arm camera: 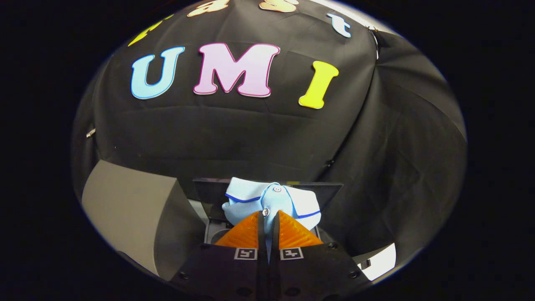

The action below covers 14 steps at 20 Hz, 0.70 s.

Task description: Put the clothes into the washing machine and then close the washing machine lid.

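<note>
Jaws pinched on light-blue buttoned cloth garment (271, 202), held above dark washing machine opening (217, 234). Soft, light, floppy; bunched button placket gives secure hold.

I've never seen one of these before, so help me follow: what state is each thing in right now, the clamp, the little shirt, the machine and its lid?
gripper: shut on the garment, both fingers pinching its cloth.
light blue garment: held up, bunched, hanging ahead of the fingers, not yet inside.
washing machine: open, just below the garment.
washing machine lid: raised, standing behind the garment.
</note>
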Tool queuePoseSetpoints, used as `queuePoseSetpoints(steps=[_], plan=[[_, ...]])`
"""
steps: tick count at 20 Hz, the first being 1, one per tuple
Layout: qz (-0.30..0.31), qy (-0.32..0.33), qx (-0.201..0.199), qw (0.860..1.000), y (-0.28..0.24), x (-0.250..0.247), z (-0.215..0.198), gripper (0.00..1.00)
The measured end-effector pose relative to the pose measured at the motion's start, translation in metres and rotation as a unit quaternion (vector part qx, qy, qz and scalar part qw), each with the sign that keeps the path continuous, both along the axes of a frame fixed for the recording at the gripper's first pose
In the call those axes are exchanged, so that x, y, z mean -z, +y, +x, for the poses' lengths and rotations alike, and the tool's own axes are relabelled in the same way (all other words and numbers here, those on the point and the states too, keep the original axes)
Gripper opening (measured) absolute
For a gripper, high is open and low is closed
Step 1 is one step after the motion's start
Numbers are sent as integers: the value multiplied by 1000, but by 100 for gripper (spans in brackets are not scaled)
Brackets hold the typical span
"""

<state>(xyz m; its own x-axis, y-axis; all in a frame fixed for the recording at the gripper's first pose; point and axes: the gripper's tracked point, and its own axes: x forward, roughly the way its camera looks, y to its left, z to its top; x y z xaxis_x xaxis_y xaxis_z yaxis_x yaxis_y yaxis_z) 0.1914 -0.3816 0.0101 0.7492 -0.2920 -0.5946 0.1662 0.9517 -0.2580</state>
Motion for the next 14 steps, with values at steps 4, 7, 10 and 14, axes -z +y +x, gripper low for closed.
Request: queuePoseSetpoints(steps=[4,7,10,14], plan=[[14,30,1,999,-9,43,-7,5],[19,50,0,999,-12,72,-9,5],[16,73,-1,997,-18,99,-13,5],[12,100,-3,995,-26,135,-13,5]])
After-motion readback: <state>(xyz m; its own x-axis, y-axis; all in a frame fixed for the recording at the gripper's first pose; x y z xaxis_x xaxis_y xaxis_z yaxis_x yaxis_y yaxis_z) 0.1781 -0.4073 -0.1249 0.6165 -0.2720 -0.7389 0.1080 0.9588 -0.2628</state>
